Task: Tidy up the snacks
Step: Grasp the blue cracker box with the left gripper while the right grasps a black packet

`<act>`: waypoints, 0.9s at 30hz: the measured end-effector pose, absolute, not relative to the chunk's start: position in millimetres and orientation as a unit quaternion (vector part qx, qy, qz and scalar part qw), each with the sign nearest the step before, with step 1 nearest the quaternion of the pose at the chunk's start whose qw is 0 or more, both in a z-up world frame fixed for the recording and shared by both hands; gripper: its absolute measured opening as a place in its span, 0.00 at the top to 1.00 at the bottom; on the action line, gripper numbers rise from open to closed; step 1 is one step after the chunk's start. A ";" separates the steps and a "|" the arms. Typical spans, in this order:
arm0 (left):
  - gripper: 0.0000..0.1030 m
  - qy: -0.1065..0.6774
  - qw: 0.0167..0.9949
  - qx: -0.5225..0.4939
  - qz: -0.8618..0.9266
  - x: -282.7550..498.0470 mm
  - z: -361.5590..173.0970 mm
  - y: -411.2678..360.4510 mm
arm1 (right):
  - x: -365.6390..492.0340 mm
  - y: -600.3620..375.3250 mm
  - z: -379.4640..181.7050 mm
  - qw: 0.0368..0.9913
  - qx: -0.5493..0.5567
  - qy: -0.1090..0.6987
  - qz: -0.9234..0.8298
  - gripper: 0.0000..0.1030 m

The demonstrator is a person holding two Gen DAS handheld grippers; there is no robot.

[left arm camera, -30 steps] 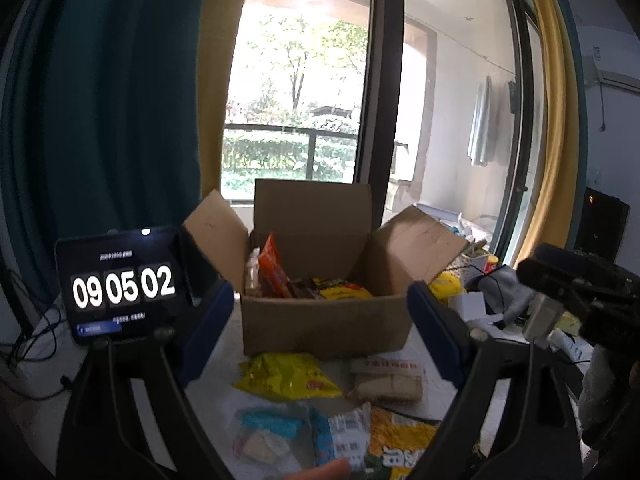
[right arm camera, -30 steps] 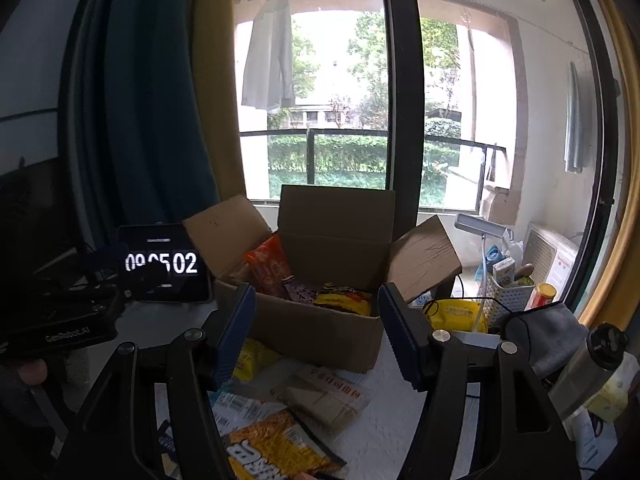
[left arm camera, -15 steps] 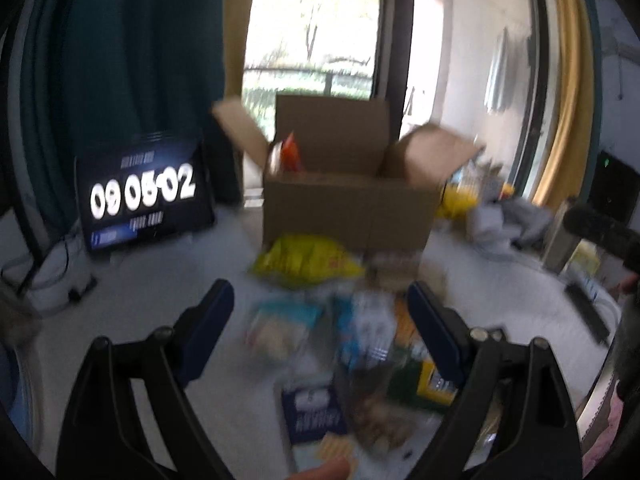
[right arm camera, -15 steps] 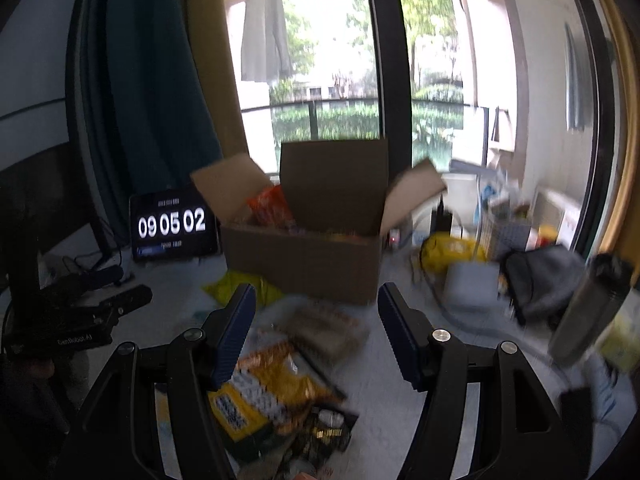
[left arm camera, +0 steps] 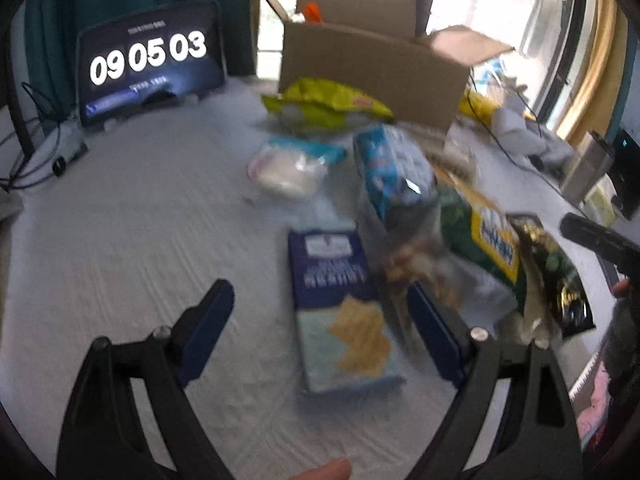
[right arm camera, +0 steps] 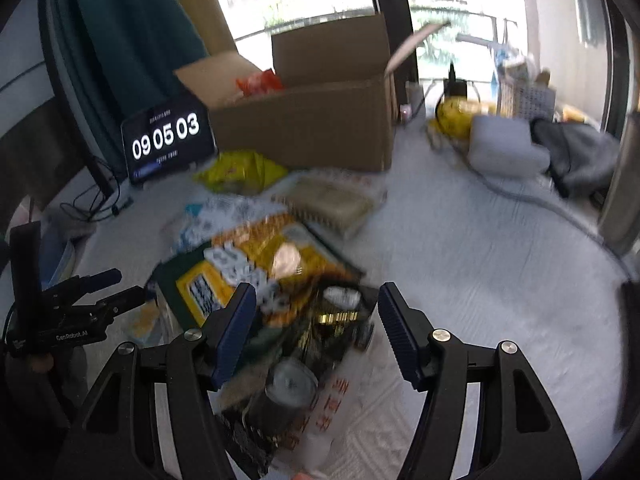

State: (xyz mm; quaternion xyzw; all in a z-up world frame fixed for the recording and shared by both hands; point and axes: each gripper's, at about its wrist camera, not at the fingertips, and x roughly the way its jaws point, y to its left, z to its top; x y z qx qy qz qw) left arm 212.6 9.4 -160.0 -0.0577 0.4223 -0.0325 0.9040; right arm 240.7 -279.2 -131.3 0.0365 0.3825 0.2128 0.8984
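Left-wrist view, L to R: clock tablet point(left arm camera: 150, 60) upper left; left gripper point(left arm camera: 320, 332) at bottom, tongs wide apart w/ nothing held, blue cracker box point(left arm camera: 340, 304) between them; cardboard box point(left arm camera: 372, 68) top centre. Right-wrist view: right gripper point(right arm camera: 314, 330) likewise spread & empty over the snack pile point(right arm camera: 272, 264) at centre. Step looks like approach to first pick; next: close on one packet, carry to box.

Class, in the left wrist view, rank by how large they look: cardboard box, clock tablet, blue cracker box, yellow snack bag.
1. cardboard box
2. clock tablet and blue cracker box: alike, and the cracker box lies nearer the camera, so unranked
3. yellow snack bag
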 end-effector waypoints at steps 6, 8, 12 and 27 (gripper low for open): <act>0.13 0.451 0.892 -0.022 -0.040 215.3 -175.8 -4.9 | 240.9 -279.6 -155.0 0.879 0.052 0.424 0.210 0.35; 0.13 0.461 0.887 -0.024 -0.031 217.8 -183.5 -2.2 | 238.7 -281.6 -160.4 0.874 0.058 0.433 0.212 0.35; 0.14 0.457 0.889 0.003 -0.020 216.4 -185.4 -5.7 | 236.3 -285.7 -164.8 0.870 0.065 0.436 0.219 0.41; 0.50 0.443 0.895 -0.022 -0.034 221.0 -174.7 8.6 | 234.1 -278.5 -152.8 0.871 0.052 0.425 0.241 0.64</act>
